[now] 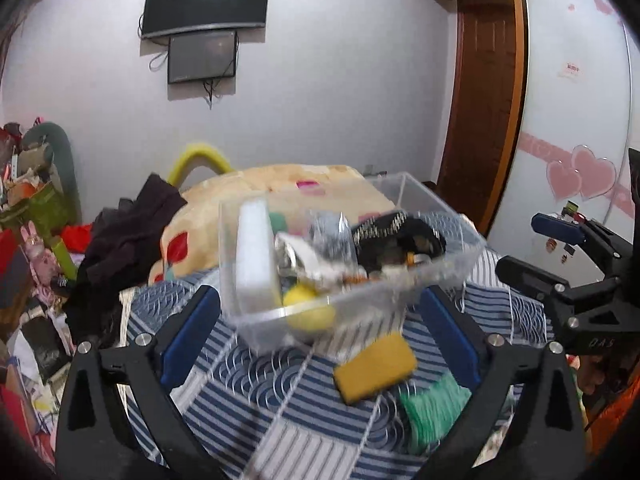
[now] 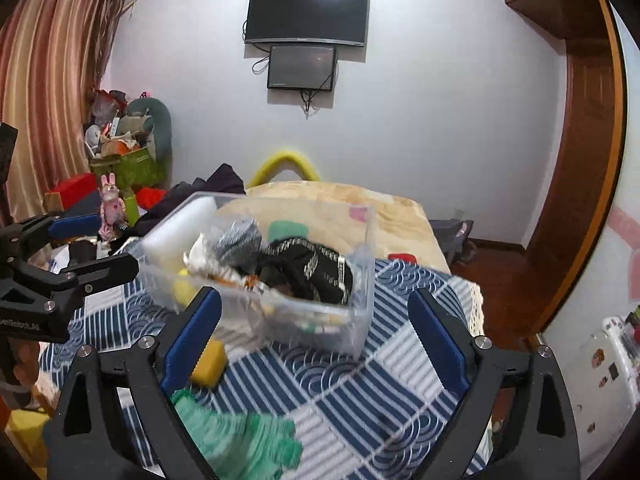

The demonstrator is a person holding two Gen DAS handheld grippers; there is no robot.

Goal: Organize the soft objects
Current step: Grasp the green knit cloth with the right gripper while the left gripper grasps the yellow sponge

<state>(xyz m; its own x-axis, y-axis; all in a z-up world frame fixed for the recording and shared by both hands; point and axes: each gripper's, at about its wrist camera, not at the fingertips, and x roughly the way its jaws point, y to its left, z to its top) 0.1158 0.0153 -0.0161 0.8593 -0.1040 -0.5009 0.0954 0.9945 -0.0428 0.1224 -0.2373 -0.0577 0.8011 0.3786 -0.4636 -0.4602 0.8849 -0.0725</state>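
A clear plastic bin stands on a blue and white patterned cloth. It holds a white foam block, a yellow soft piece, a grey fabric and a black trimmed fabric. A yellow sponge and a green knitted piece lie on the cloth in front of the bin. My left gripper is open and empty before the bin. My right gripper is open and empty.
A beige blanket and dark clothes lie behind the bin. Clutter is piled at the left. Two screens hang on the wall. A wooden door frame stands at the right.
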